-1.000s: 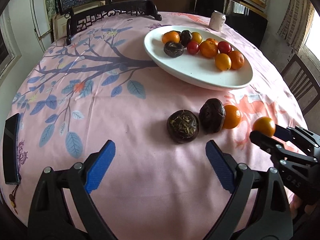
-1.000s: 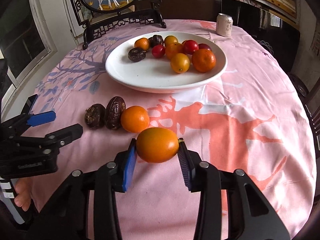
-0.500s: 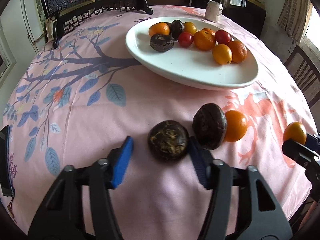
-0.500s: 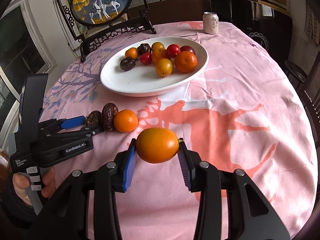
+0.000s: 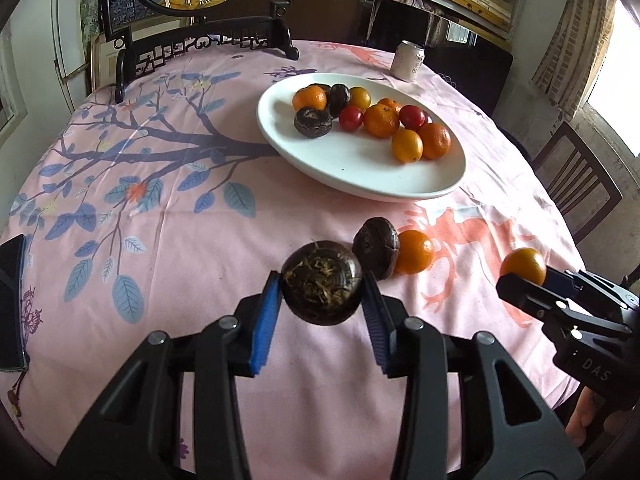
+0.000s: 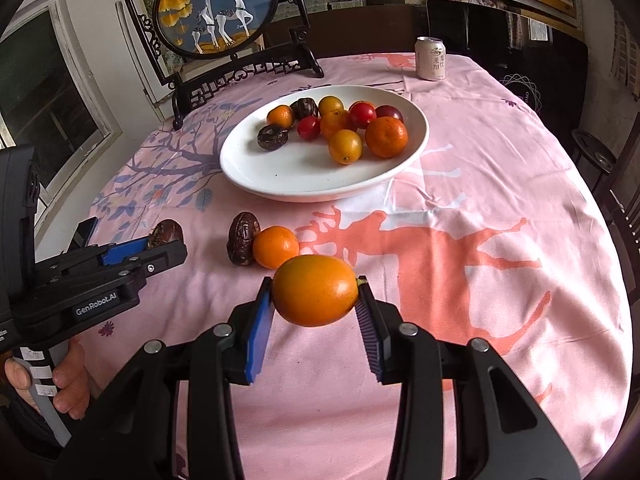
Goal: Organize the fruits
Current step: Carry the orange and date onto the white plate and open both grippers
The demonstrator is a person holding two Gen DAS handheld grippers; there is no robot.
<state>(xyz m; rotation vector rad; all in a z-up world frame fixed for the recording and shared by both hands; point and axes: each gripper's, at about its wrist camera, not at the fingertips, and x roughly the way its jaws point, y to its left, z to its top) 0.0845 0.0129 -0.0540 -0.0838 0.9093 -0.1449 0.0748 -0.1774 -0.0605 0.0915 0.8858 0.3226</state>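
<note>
My left gripper (image 5: 322,294) is shut on a dark brown round fruit (image 5: 322,288) and holds it just above the pink tablecloth; it shows in the right wrist view (image 6: 166,234) too. My right gripper (image 6: 316,292) is shut on an orange fruit (image 6: 315,290), held above the cloth; it also shows in the left wrist view (image 5: 523,266). A second dark fruit (image 5: 376,248) and a small orange (image 5: 415,251) lie together on the cloth. The white plate (image 5: 352,176) behind them holds several oranges, red fruits and dark fruits.
A drinks can (image 6: 430,58) stands beyond the plate. A dark carved stand with a round deer picture (image 6: 216,4) is at the table's far edge. A black phone (image 5: 10,300) lies at the left edge. A wooden chair (image 5: 576,188) stands at the right.
My left gripper has moved forward to the nearer dark fruit, closed on it and lifted it slightly. My right gripper still holds the orange fruit and has risen a little.
</note>
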